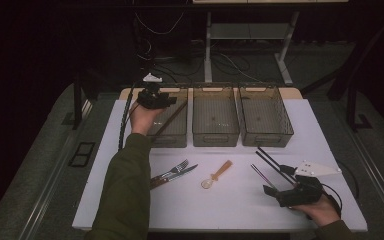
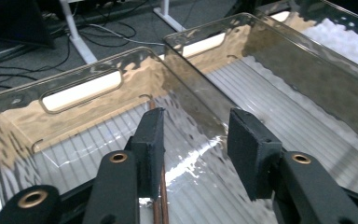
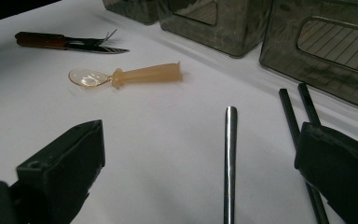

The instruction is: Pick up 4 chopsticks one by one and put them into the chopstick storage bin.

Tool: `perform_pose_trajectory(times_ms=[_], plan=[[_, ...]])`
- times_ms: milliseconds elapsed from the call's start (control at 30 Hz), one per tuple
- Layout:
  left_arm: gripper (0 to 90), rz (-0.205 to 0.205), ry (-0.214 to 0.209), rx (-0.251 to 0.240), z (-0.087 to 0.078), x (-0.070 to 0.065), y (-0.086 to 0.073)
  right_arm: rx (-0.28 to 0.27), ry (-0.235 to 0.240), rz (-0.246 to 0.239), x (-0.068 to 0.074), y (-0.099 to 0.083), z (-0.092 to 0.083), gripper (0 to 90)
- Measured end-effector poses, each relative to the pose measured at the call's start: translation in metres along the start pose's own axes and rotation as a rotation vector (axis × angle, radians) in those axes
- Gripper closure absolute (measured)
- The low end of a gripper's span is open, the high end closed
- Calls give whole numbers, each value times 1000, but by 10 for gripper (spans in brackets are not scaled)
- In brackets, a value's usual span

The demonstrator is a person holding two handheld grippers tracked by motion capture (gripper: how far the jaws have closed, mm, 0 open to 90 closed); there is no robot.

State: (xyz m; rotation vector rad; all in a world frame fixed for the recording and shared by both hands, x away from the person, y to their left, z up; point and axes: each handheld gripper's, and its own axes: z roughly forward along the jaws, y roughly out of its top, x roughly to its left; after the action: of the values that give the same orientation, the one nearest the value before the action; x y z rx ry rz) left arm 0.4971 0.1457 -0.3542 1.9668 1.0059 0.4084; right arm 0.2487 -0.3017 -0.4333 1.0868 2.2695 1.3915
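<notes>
Gripper [image 1: 152,100] over white table [image 1: 230,200].

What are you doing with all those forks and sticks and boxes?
A person is sorting tableware into three clear bins. The left gripper is over the left bin, fingers apart, with brown chopsticks lying in it, apparently just dropped. The right gripper rests open by the metal chopstick and black chopsticks. A fork and knife and a spoon wait on the table.

High view looks down on the table [image 1: 230,200]; tongs' cameras sit close, sharing bins [image 1: 215,117].
</notes>
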Motion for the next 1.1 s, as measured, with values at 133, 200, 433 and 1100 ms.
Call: perform_pose_trajectory(times_ms=[133,200,433,1100], plan=[[506,21,-22,-4,-6,-6,0,0,1,0,0,0,0,18],[495,37,-37,-6,-11,-9,-1,0,1,-2,0,0,0,18],[451,24,-91,-42,-26,-19,-13,5,1,-1,0,1,2,18],[294,93,-163,-69,-66,-58,-59,7,15,6,-1,2,2,18]])
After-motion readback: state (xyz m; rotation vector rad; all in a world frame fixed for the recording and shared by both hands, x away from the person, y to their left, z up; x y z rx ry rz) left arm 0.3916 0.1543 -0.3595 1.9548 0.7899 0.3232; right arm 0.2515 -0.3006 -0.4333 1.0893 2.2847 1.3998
